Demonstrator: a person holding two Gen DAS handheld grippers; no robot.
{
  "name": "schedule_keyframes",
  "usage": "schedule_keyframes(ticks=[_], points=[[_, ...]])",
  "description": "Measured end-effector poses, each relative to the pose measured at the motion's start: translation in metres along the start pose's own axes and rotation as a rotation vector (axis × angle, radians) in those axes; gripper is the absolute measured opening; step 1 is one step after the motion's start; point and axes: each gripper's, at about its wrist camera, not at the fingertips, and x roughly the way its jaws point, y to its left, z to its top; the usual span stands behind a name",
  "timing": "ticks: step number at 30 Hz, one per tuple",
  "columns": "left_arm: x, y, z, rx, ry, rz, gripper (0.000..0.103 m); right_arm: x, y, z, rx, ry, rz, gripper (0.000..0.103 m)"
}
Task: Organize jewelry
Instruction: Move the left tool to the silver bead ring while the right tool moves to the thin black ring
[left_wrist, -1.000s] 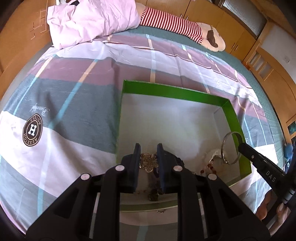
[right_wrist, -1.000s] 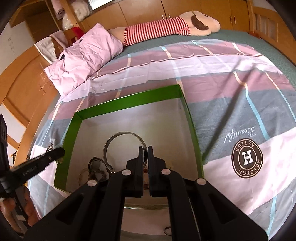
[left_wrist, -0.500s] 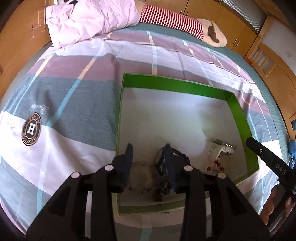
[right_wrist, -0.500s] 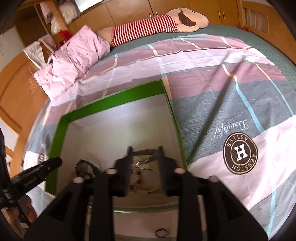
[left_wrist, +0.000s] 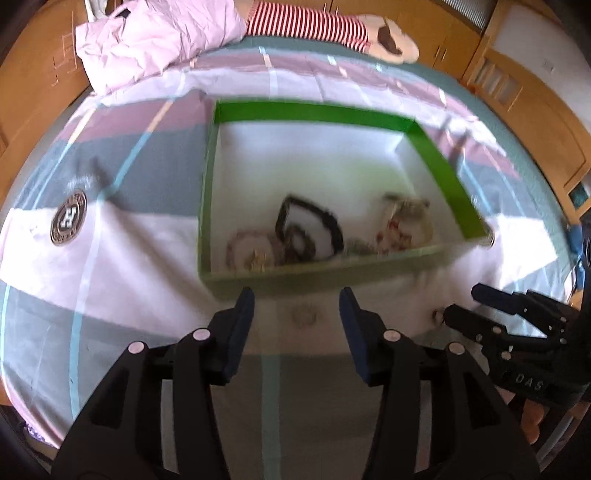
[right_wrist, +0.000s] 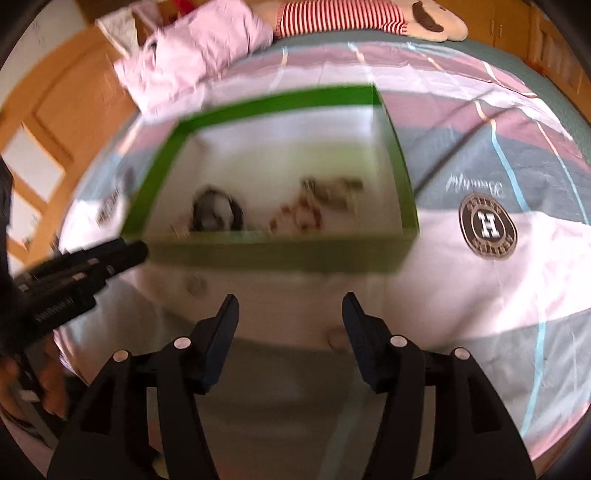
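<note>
A green box (left_wrist: 439, 162) with a white floor lies on the bed; it also shows in the right wrist view (right_wrist: 162, 162). Inside near its front wall lie a black bracelet (left_wrist: 314, 221), a gold brooch piece (left_wrist: 255, 254) and a silver ring with red beads (left_wrist: 402, 221). My left gripper (left_wrist: 297, 310) is open and empty, in front of the box, over a small ring (left_wrist: 304, 315) on the sheet. My right gripper (right_wrist: 290, 314) is open and empty, also in front of the box. Another small piece (right_wrist: 338, 338) lies near its right finger. Both views are blurred.
The bedspread (left_wrist: 110, 258) is striped, with a round H logo (left_wrist: 69, 222). A pink pillow (left_wrist: 155, 33) and a striped plush toy (left_wrist: 332, 26) lie at the far end. Wooden cabinets (left_wrist: 535, 110) stand on the right.
Both grippers let go of their jewelry in the box, opened wide and pulled back to the sheet in front of the box.
</note>
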Motion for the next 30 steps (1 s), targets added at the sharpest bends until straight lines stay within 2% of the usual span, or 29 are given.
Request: schedule_keyframes(ticks=[7, 9, 11, 14, 17, 18, 20, 30], points=[[0.014, -0.002, -0.007, -0.003, 0.037, 0.022, 0.055, 0.013, -0.014, 0.0, 0.051, 0.057, -0.054, 0.059], [0.016, -0.003, -0.007, 0.0, 0.042, 0.022, 0.058, 0.015, -0.013, 0.0, 0.047, 0.065, -0.06, 0.059], [0.018, -0.004, -0.006, 0.004, 0.045, 0.026, 0.065, 0.018, -0.01, -0.002, 0.03, 0.078, -0.072, 0.059], [0.023, -0.002, -0.005, 0.001, 0.056, 0.035, 0.068, 0.026, -0.007, -0.003, 0.012, 0.102, -0.1, 0.059], [0.033, 0.004, -0.004, -0.041, 0.096, -0.009, 0.068, 0.031, -0.006, -0.005, -0.003, 0.103, -0.14, 0.057], [0.036, 0.006, -0.004, -0.061, 0.111, -0.025, 0.068, 0.033, -0.007, -0.004, -0.002, 0.102, -0.148, 0.054], [0.043, 0.011, -0.004, -0.099, 0.132, -0.044, 0.068, 0.034, -0.01, -0.004, 0.011, 0.108, -0.146, 0.052], [0.071, 0.002, -0.005, -0.079, 0.146, 0.062, 0.068, 0.044, -0.002, -0.006, -0.013, 0.147, -0.157, 0.052]])
